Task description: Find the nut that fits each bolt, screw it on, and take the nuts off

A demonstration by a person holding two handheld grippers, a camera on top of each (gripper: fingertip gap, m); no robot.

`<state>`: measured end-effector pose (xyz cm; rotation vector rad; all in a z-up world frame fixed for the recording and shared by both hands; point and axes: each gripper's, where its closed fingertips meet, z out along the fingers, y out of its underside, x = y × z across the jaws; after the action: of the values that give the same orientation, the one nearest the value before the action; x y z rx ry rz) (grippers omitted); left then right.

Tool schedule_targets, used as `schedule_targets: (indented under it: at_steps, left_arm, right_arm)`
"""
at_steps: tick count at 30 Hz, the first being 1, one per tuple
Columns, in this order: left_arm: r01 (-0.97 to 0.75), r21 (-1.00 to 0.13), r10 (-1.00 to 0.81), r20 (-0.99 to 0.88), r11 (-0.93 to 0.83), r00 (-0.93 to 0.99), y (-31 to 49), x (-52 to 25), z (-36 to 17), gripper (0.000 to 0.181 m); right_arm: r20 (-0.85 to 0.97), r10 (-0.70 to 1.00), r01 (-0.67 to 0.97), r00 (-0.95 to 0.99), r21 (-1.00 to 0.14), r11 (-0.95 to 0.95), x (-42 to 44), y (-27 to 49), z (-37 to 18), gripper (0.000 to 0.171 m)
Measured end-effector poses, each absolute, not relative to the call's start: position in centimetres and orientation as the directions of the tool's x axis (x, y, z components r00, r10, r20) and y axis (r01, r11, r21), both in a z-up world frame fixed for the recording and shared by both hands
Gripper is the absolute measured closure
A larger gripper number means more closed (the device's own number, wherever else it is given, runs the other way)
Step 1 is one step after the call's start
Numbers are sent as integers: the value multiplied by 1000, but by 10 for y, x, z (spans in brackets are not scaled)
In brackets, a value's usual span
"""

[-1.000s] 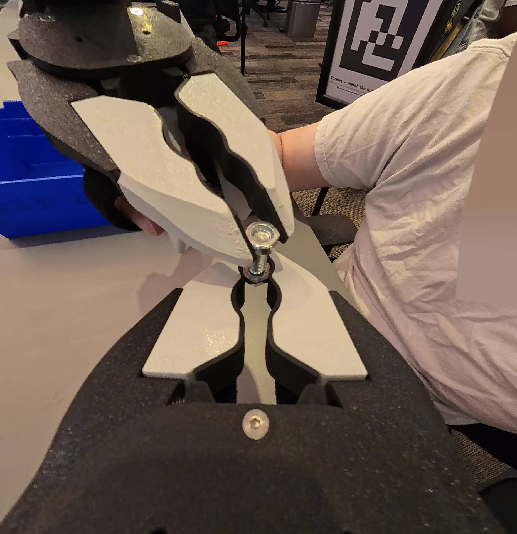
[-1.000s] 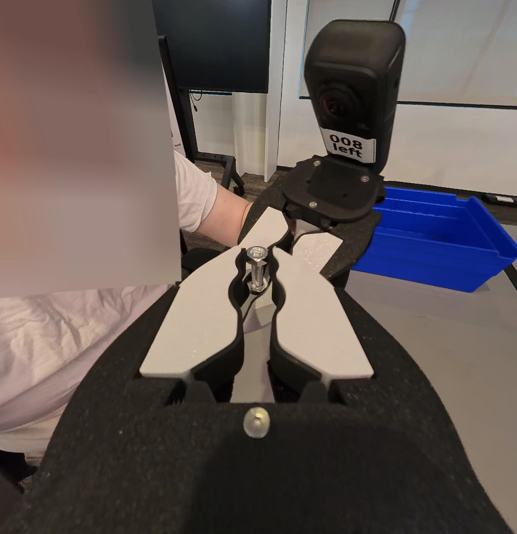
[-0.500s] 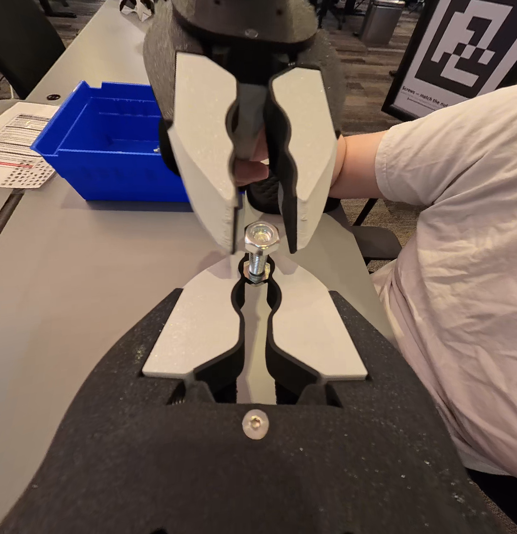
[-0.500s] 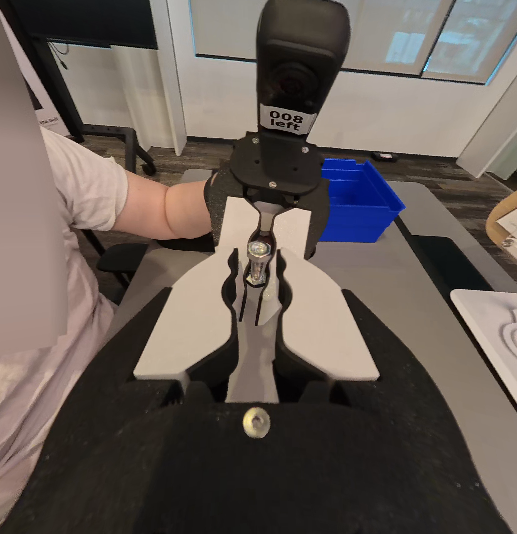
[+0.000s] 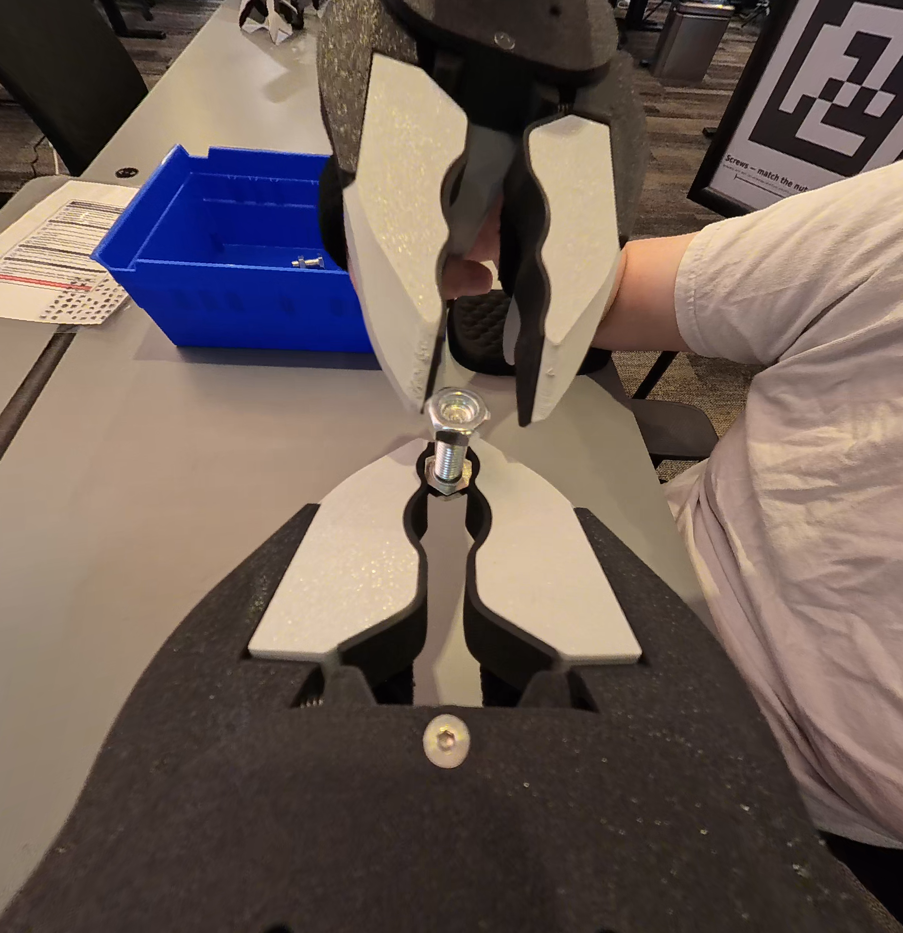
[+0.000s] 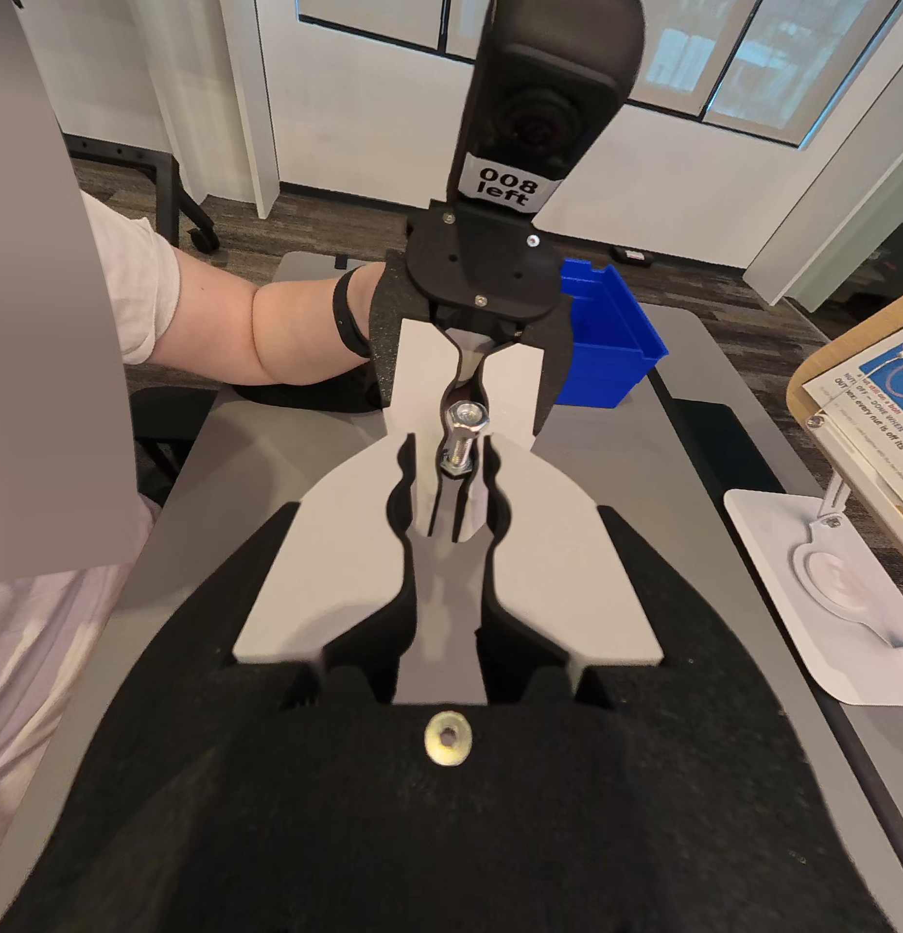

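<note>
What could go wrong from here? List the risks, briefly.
1. The right gripper is open and off-centre over the bolt: one finger is at the head, the other well clear. Closing may knock the bolt sideways.
2. The left gripper pinches only the nut at its very tips, above the table. A sideways shove could make nut and bolt slip out and fall.

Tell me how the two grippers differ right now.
The left gripper is shut on the nut; the right gripper is open around the bolt head, not pinching it. The left points away from its camera; the right comes down from above, opposite. Both have white fingers with black pads.
</note>
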<state>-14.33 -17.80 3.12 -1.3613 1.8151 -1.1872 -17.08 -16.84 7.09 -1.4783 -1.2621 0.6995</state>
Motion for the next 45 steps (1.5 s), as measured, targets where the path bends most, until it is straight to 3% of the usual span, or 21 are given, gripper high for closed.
schedule_targets:
  at_steps: [5, 10, 22, 24, 26, 31, 38, 45]
  left_arm:
    - [-440, -893, -947, 54, 96, -316, -178, -143, 30, 172]
    - [-441, -894, -950, 72, 74, -305, -173, -143, 30, 172]
    - [-437, -896, -949, 62, 83, -309, -174, -142, 31, 172]
    - [-431, -899, -954, 63, 74, -294, -170, -143, 33, 172]
    - [-429, -901, -952, 74, 65, -297, -170, -143, 33, 172]
    - [-440, -893, -946, 58, 93, -318, -177, -141, 29, 172]
    - [-430, -901, -958, 66, 63, -278, -164, -143, 32, 172]
    - [-445, -891, -957, 43, 94, -288, -169, -140, 27, 172]
  right_arm:
    - [200, 939, 343, 279, -934, 97, -174, -169, 72, 142]
    - [183, 943, 386, 277, -920, 65, -169, -171, 68, 152]
    - [218, 937, 381, 272, -919, 104, -172, -171, 70, 141]
    - [211, 945, 421, 249, -902, 90, -169, -176, 66, 152]
    - [208, 938, 417, 276, -905, 78, -167, -173, 68, 152]
    - [187, 930, 345, 316, -936, 71, -171, -164, 73, 134]
    - [146, 953, 376, 267, -926, 36, -168, -175, 70, 144]
    - [106, 951, 315, 291, -949, 10, -175, -168, 71, 130]
